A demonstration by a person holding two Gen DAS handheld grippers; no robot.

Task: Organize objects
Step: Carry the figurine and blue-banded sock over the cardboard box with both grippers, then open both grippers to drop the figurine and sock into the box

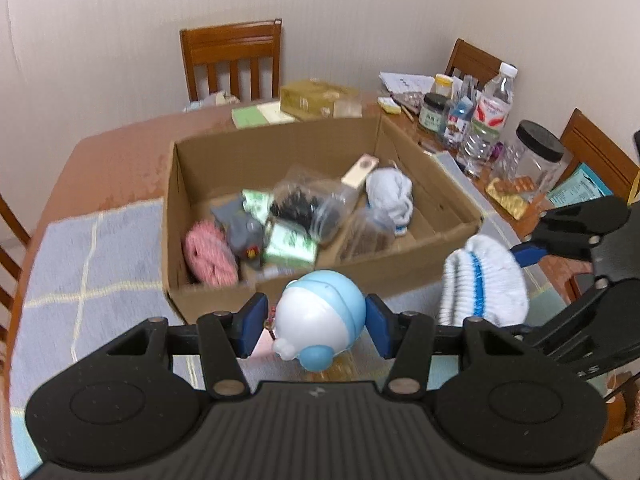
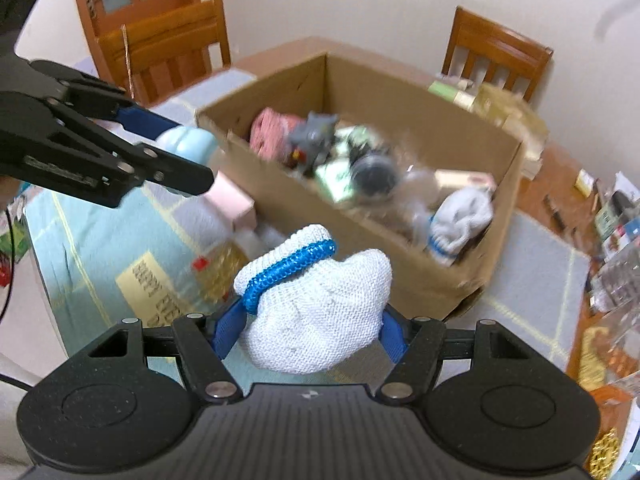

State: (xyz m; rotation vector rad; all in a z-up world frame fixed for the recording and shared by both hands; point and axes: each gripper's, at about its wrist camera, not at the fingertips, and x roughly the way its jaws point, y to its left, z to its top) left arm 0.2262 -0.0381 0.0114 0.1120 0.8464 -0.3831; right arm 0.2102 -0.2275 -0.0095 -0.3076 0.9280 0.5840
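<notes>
My left gripper [image 1: 316,326] is shut on a blue and white round toy figure [image 1: 320,320], held just above the table in front of the cardboard box [image 1: 400,272]. My right gripper [image 2: 310,326] is shut on a rolled white sock with a blue band [image 2: 316,308], lifted near the box's front corner. That sock [image 1: 484,284] also shows in the left wrist view, right of the toy. The left gripper [image 2: 176,160] with the toy [image 2: 188,142] appears at the left in the right wrist view. Inside the box [image 2: 400,280] lie a pink knit item [image 1: 208,254], a grey toy [image 1: 240,228], green packets, bags and another white sock [image 1: 390,196].
A grey checked cloth [image 1: 92,264] covers the table under the box. Bottles [image 1: 490,116] and jars [image 1: 534,156] crowd the table's right side. A gold box [image 1: 316,98] and papers lie behind the box. Wooden chairs [image 1: 232,60] stand around the table. A pink item [image 2: 232,200] and a printed packet [image 2: 160,288] lie on the cloth.
</notes>
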